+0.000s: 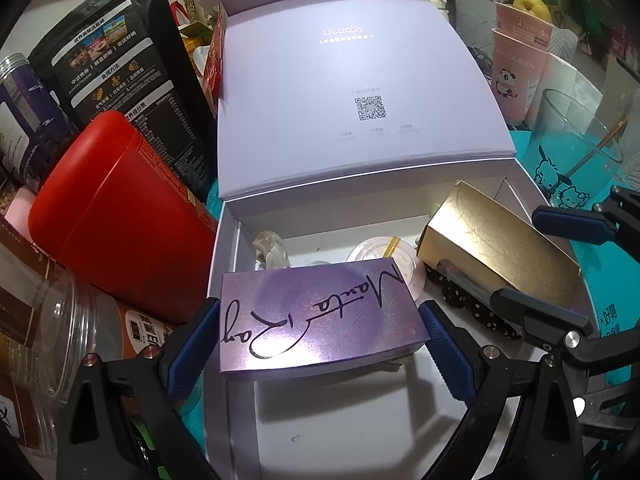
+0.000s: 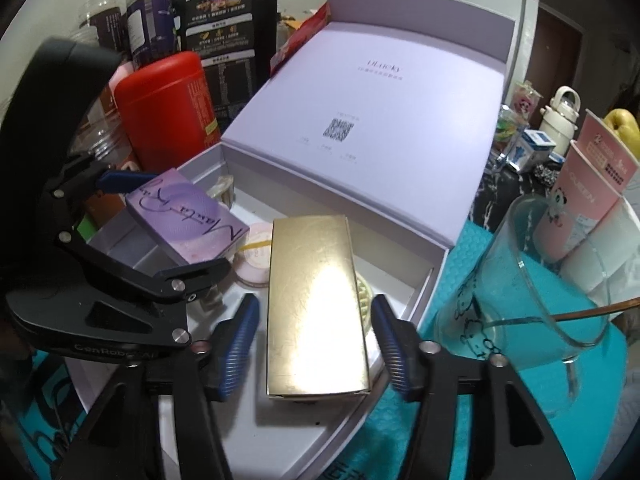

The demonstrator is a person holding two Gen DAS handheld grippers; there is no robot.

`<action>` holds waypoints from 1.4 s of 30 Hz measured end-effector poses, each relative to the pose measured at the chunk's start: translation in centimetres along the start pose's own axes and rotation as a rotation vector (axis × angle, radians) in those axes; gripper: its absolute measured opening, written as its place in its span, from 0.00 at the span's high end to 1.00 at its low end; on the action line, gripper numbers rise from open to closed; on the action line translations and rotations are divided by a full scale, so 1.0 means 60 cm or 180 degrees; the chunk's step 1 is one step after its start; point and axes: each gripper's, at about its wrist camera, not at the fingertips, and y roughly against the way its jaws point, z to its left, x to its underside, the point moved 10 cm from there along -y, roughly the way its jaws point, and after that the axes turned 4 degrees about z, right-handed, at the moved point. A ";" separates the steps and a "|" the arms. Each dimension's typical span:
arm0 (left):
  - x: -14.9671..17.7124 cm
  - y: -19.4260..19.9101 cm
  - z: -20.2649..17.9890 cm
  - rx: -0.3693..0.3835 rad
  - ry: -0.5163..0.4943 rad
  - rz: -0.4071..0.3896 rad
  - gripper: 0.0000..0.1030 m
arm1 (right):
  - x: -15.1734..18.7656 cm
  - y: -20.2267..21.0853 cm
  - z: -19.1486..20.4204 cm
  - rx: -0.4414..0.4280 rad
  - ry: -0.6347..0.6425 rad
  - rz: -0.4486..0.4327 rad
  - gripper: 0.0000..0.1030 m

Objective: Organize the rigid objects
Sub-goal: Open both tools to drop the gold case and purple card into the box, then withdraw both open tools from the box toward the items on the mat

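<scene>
A purple box [image 1: 320,320] marked "Manta Ray" hangs over the left half of an open white gift box [image 1: 224,248], with my left gripper [image 1: 320,306] shut on its two short sides. A gold box [image 2: 316,312] lies tilted on the right side of the white gift box [image 2: 432,272]. My right gripper [image 2: 314,300] stands open around it, with a gap between each blue pad and the gold sides. In the left wrist view the gold box [image 1: 500,240] lies between the right gripper's [image 1: 516,254] fingers.
The raised lilac lid [image 1: 340,80] stands behind the tray. Inside lie a round pink container [image 1: 376,252], a crumpled wrapper [image 1: 272,248] and a black dotted strip [image 1: 472,304]. A red canister [image 1: 120,220], a black pouch [image 1: 132,60] and jars crowd the left. A glass cup [image 2: 520,280] stands right.
</scene>
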 end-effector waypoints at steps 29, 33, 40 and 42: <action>0.011 0.109 0.001 0.0222 0.0198 -0.0273 0.04 | -0.001 0.118 -0.019 0.0256 -0.0088 -0.0269 0.42; 0.011 0.142 0.007 0.0214 0.0236 -0.0393 0.04 | -0.007 0.147 -0.013 0.0262 -0.0089 -0.0363 0.42; 0.002 0.190 0.007 0.0228 0.0296 -0.0581 0.04 | -0.013 0.196 0.001 0.0304 -0.0075 -0.0522 0.42; 0.003 0.205 0.009 0.0219 0.0310 -0.0637 0.04 | -0.014 0.210 0.007 0.0308 -0.0069 -0.0567 0.42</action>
